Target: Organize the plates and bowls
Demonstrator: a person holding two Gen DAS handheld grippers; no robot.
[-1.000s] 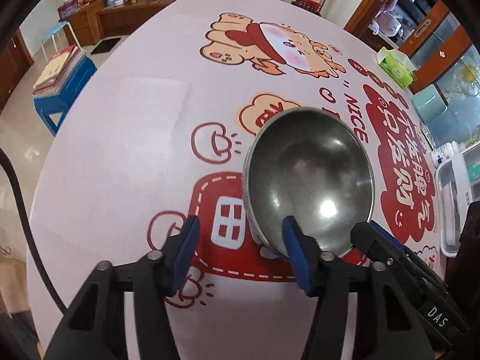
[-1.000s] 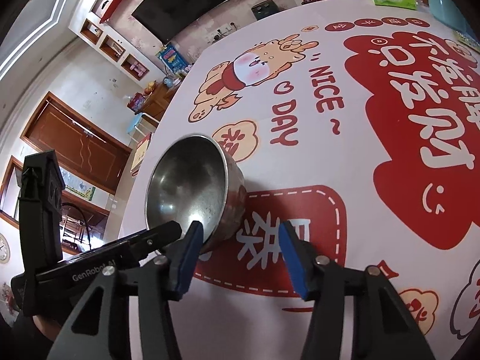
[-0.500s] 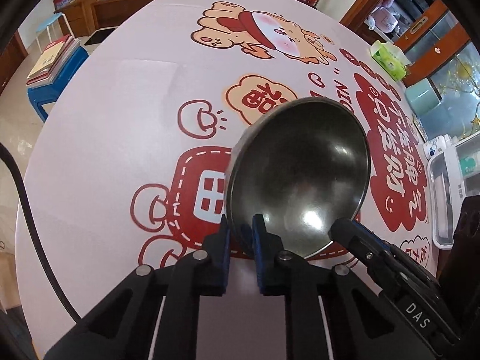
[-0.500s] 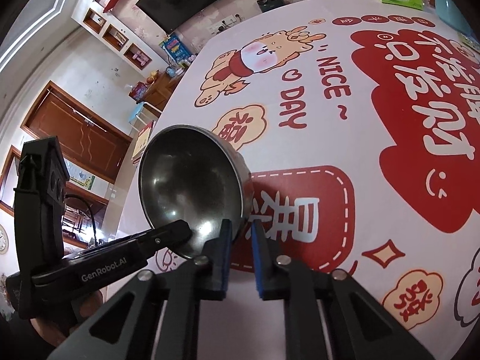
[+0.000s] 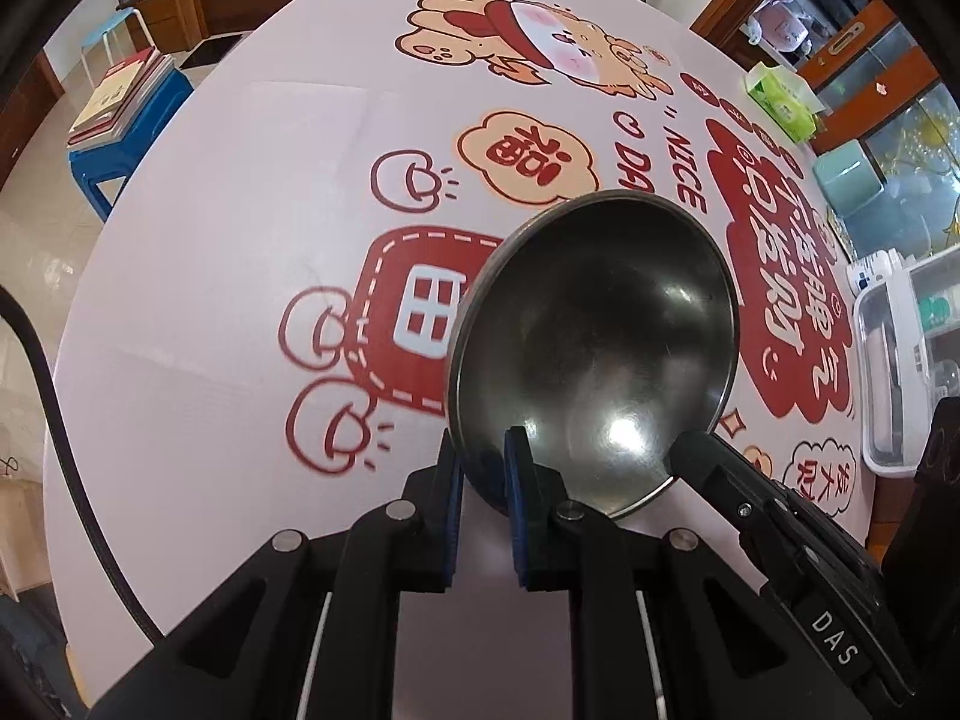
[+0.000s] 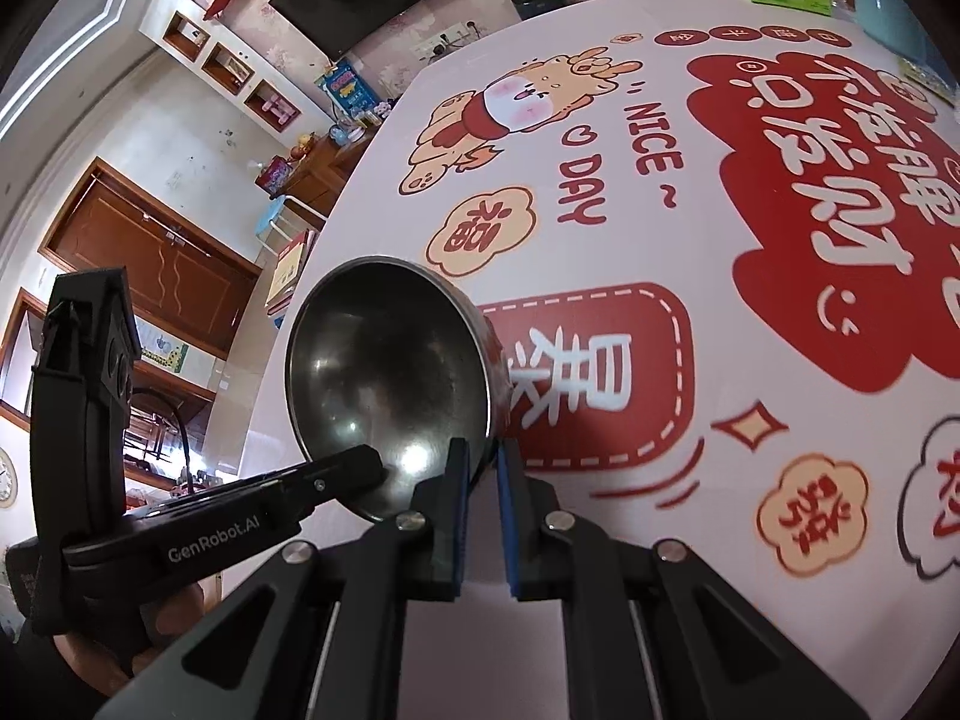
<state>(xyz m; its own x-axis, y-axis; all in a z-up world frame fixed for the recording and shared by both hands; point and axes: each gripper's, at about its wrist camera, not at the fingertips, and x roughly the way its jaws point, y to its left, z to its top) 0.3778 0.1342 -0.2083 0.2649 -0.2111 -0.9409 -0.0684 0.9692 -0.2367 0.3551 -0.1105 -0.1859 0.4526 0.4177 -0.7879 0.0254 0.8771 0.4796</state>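
Steel bowl rim is pinched by my left hand-held gripper and right hand-held gripper, tilted over the printed surface.

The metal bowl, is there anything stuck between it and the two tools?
No. The left tool and the right tool are each clamped straight onto the metal bowl rim, at opposite sides. Nothing visible sits between either one and the bowl; only the printed tablecloth shows around it.
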